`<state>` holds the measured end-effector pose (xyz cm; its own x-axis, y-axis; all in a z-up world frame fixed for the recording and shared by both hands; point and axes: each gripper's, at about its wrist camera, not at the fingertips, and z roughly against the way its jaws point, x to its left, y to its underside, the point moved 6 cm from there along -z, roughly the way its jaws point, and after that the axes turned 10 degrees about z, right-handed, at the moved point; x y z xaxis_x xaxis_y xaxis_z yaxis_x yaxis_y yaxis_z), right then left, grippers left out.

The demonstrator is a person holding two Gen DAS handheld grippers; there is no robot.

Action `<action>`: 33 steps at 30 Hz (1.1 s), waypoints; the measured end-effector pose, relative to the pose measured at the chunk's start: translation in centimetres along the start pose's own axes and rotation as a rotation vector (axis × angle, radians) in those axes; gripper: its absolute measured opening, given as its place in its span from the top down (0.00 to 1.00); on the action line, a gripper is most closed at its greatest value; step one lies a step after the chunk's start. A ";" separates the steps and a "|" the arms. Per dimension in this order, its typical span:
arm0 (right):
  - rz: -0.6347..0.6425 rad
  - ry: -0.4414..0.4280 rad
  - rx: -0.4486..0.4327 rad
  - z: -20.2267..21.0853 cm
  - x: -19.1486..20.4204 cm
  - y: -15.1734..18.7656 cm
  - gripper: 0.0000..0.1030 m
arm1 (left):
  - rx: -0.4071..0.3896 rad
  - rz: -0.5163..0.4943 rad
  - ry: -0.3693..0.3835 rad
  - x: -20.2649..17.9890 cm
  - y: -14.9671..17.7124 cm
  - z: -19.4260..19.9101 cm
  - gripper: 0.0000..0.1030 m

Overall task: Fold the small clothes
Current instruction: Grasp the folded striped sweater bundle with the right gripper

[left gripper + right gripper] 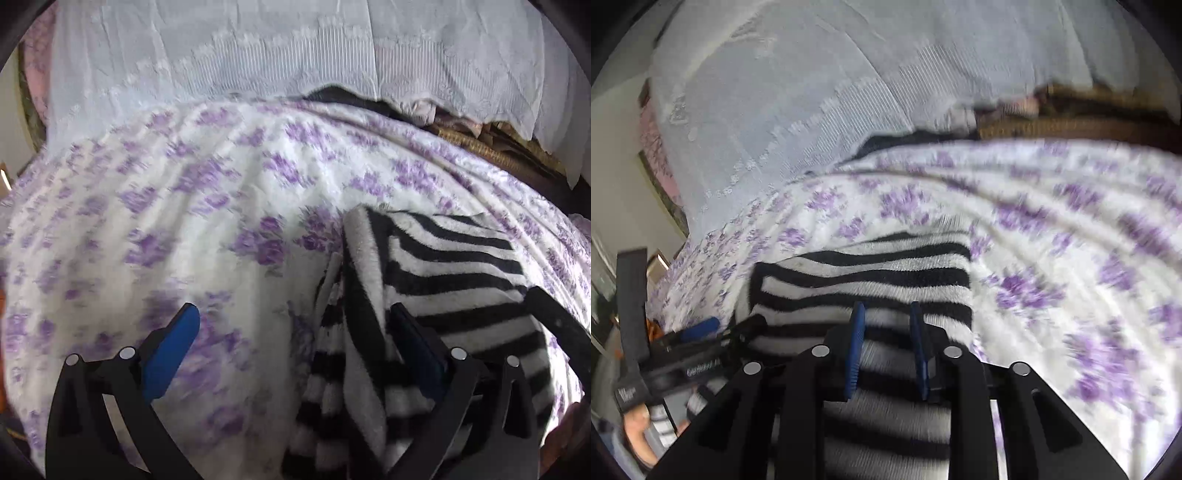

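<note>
A small fuzzy black-and-white striped garment (pixel 443 280) lies on a white bedspread with purple flowers (pixel 147 221). My left gripper (pixel 295 314) is open, with its blue pads wide apart; a raised fold of the garment lies between the pads, close to the right one. In the right wrist view the garment (pixel 864 269) lies folded under my right gripper (pixel 886 317), whose blue pads are partly closed with striped fabric between them. I cannot tell if they pinch it. The left gripper also shows at the left in the right wrist view (pixel 701 328).
A white lace cloth (pixel 258 55) hangs behind the bed. A dark cloth (pixel 340 94) and a woven brown basket (pixel 509 147) sit at the far edge. The flowered bedspread (pixel 1071 258) spreads to the right of the garment.
</note>
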<state>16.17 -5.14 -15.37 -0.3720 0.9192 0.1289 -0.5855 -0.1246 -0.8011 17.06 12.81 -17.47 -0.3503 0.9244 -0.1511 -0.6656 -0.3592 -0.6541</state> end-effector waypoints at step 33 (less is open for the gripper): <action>0.007 -0.213 0.188 8.0 0.3 12.6 0.59 | 0.069 0.051 0.068 3.1 7.0 5.3 0.04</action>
<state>2.97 -9.44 -20.78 -0.5081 0.8213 0.2594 -0.6984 -0.2166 -0.6822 7.81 12.49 -18.61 -0.3412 0.9104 -0.2340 -0.6927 -0.4118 -0.5921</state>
